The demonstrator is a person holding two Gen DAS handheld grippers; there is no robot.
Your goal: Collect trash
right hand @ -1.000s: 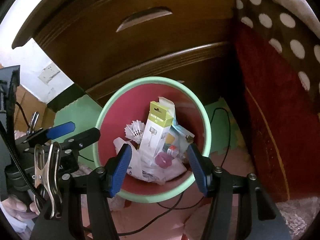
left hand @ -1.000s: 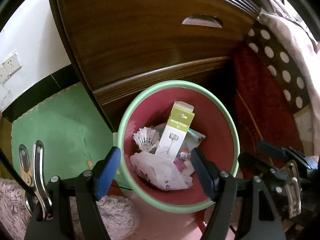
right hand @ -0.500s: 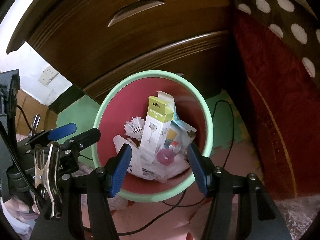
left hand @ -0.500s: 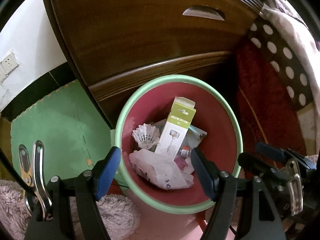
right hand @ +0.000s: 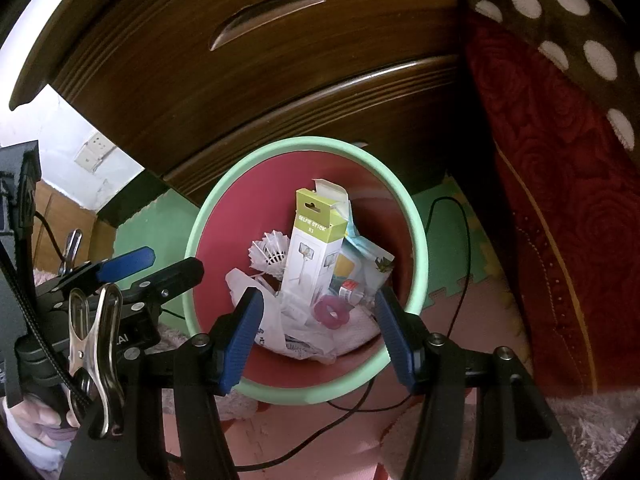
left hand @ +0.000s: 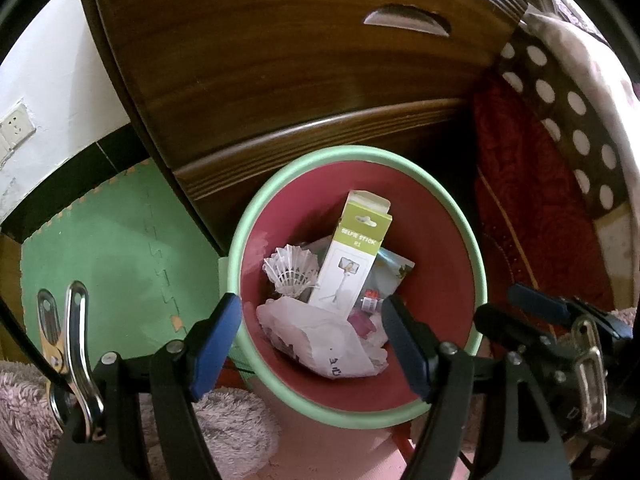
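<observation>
left wrist view — box (left hand: 351,254) in bin (left hand: 478,256) reads "selfie stick".

The green-topped white carton (left hand: 351,256) standing in the bin reads "SELFIE STICK" with "P1" beneath it. The crumpled white bag (left hand: 328,344) carries dark print too small to read.

My white bag (left hand: 328,344) hides the bin's (left hand: 360,160) bottom; the small bottle's (right hand: 352,289) label is too small to read.
</observation>
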